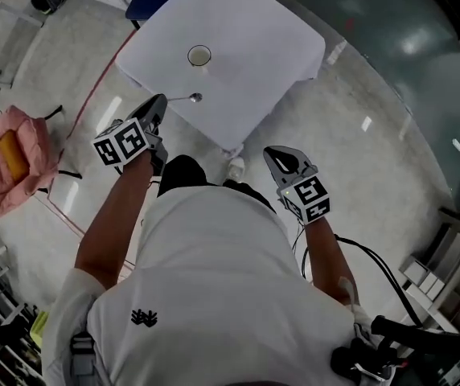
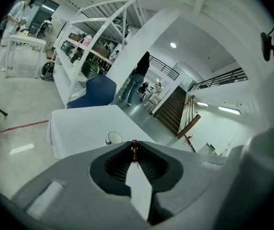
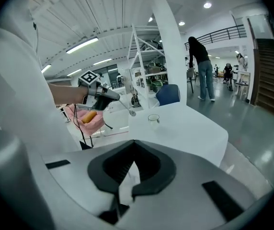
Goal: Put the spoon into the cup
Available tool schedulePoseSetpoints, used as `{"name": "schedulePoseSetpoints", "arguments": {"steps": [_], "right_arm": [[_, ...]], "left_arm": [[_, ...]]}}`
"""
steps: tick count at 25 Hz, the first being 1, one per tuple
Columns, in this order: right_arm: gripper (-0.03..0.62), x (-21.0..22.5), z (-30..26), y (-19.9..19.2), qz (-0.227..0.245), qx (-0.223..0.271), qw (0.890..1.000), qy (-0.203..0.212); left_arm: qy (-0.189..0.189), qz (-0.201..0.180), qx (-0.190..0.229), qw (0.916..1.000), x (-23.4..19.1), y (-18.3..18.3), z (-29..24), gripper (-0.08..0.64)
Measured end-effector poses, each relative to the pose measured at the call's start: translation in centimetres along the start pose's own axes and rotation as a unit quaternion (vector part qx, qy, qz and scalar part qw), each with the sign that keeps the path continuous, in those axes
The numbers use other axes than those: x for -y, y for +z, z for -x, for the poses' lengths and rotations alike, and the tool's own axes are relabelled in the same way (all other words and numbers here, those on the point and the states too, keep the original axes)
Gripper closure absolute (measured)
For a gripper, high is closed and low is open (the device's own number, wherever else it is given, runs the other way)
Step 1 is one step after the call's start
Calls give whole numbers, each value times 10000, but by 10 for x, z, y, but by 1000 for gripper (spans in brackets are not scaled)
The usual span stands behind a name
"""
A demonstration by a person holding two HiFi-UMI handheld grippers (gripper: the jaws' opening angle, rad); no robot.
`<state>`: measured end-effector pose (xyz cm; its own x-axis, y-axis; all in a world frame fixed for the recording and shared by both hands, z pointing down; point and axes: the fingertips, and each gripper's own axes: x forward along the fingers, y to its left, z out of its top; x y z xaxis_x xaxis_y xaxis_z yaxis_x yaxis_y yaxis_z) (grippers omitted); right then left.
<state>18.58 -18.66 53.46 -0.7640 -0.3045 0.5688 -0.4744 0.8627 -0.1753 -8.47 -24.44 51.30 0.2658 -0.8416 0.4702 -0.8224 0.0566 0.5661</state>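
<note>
the left gripper [image 1: 159, 104] is clamping the spoon [image 1: 183, 99] by its handle, and the bowl is seemingly reaching over the table [image 1: 278, 47] edge. the cup [image 1: 199, 56] is standing at twelve o'clock from the bowl. the right gripper [image 1: 277, 155] is hanging closed and empty. the bowl is needing centring over the rim and tipping down before release.

Pale polished floor [image 1: 375, 175], white-draped table [image 1: 254, 47], blue chair [image 2: 98, 90] behind it, white shelving rack [image 2: 94, 42], dark staircase [image 2: 173, 111], ceiling strip lights [image 3: 82, 45]
</note>
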Motion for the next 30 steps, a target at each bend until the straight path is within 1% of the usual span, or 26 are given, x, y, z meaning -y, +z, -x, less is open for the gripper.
{"name": "schedulePoseSetpoints", "arguments": {"steps": [5, 9, 15, 19, 23, 30], "right_arm": [[583, 21, -10, 0, -210, 51, 9997, 128], [583, 44, -17, 14, -322, 95, 9994, 72], [583, 68, -27, 34, -583, 106, 9981, -150], [583, 81, -36, 38, -797, 29, 9965, -269], [583, 87, -51, 43, -913, -77, 9953, -323], [583, 94, -66, 50, -1054, -197, 9934, -406]], "left_arm": [[463, -29, -7, 9989, -24, 19, -35, 514], [658, -41, -35, 9978, -39, 38, -79, 514], [922, -214, -362, 9948, -69, 52, -138, 514], [1093, -348, -642, 9913, -92, 51, -169, 514], [1206, -405, -858, 9882, -113, 46, -193, 514], [1224, -569, -1141, 9842, -126, 38, -218, 514]]}}
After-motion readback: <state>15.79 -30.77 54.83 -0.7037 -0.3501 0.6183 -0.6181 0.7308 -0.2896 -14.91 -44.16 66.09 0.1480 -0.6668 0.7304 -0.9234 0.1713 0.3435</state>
